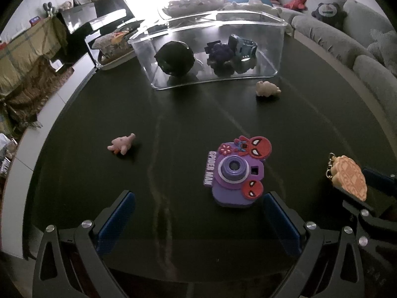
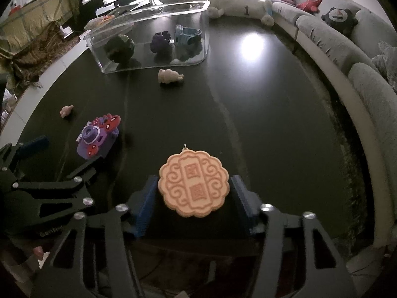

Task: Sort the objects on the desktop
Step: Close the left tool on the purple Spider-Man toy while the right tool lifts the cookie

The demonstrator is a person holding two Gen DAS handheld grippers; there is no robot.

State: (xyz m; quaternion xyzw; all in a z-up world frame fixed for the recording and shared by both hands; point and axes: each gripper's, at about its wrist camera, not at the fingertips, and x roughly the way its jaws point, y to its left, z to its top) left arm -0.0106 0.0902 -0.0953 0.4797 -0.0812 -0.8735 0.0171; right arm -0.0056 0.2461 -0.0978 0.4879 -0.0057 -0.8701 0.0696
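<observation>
A round tan mooncake charm (image 2: 193, 183) with a small metal ring sits between the blue pads of my right gripper (image 2: 193, 188), which is shut on it above the dark table (image 2: 260, 124). The left wrist view shows the same charm (image 1: 349, 176) at far right. My left gripper (image 1: 198, 198) is open and low over the table. A purple toy camera (image 1: 235, 173) with red masked faces lies just ahead of its right fingertip (image 1: 271, 198). A pink figure (image 1: 121, 144) and a cream figure (image 1: 268, 88) lie loose. The clear box (image 1: 211, 15) holds a dark ball, a purple toy and a blue watch.
A grey sofa (image 2: 347, 57) with plush toys curves along the table's right edge. A white plush (image 2: 238, 5) lies at the far end. A second clear tray (image 1: 111, 47) with colourful items stands left of the box. Cluttered furniture stands beyond the left edge.
</observation>
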